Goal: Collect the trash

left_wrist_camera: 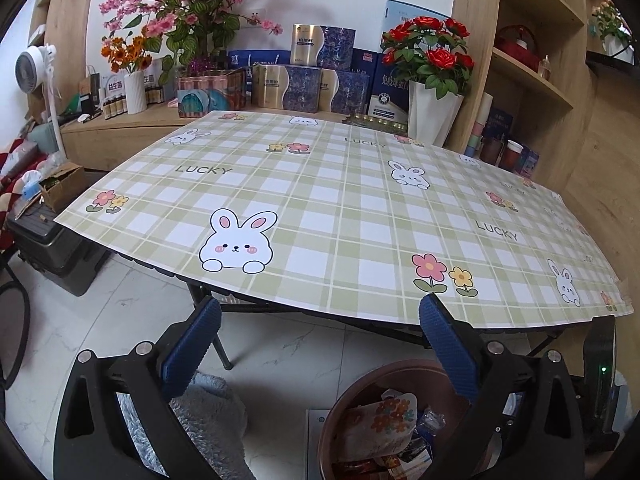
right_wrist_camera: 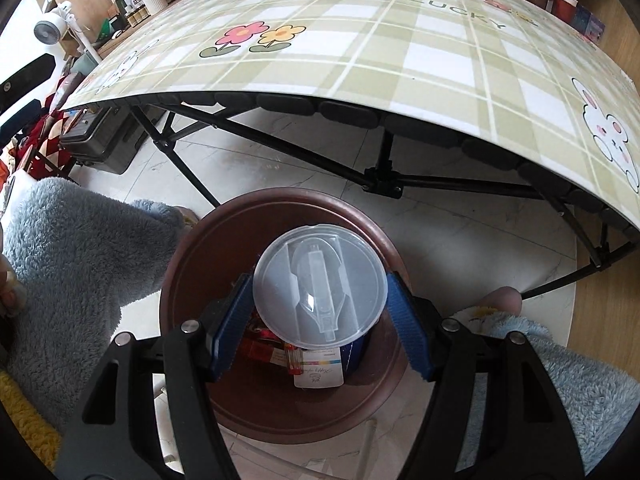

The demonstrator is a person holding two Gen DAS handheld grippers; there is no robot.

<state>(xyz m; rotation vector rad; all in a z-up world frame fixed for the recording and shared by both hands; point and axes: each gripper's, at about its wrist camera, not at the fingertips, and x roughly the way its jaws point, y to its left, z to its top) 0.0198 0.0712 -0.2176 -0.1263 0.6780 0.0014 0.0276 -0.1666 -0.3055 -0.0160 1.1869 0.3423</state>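
Note:
A cup with a round translucent lid [right_wrist_camera: 320,288] and a blue body sits between the fingertips of my right gripper [right_wrist_camera: 318,292], straight above the brown trash bin [right_wrist_camera: 192,280]. The blue pads [right_wrist_camera: 230,320] stand at the lid's rim on both sides without clearly pressing it, so this gripper reads as open. Wrappers and packets [right_wrist_camera: 316,368] lie in the bin below. My left gripper [left_wrist_camera: 320,320] is open and empty at the table's near edge. The same bin [left_wrist_camera: 340,420], with crumpled trash [left_wrist_camera: 384,420] in it, shows at the lower right of the left wrist view.
The folding table with a green plaid rabbit cloth [left_wrist_camera: 340,200] overhangs its black legs [right_wrist_camera: 380,184]. Boxes, flower vases [left_wrist_camera: 432,116] and shelves stand behind it. A grey case [right_wrist_camera: 100,140] sits on the white floor to the left. Fluffy blue sleeves [right_wrist_camera: 80,248] flank the bin.

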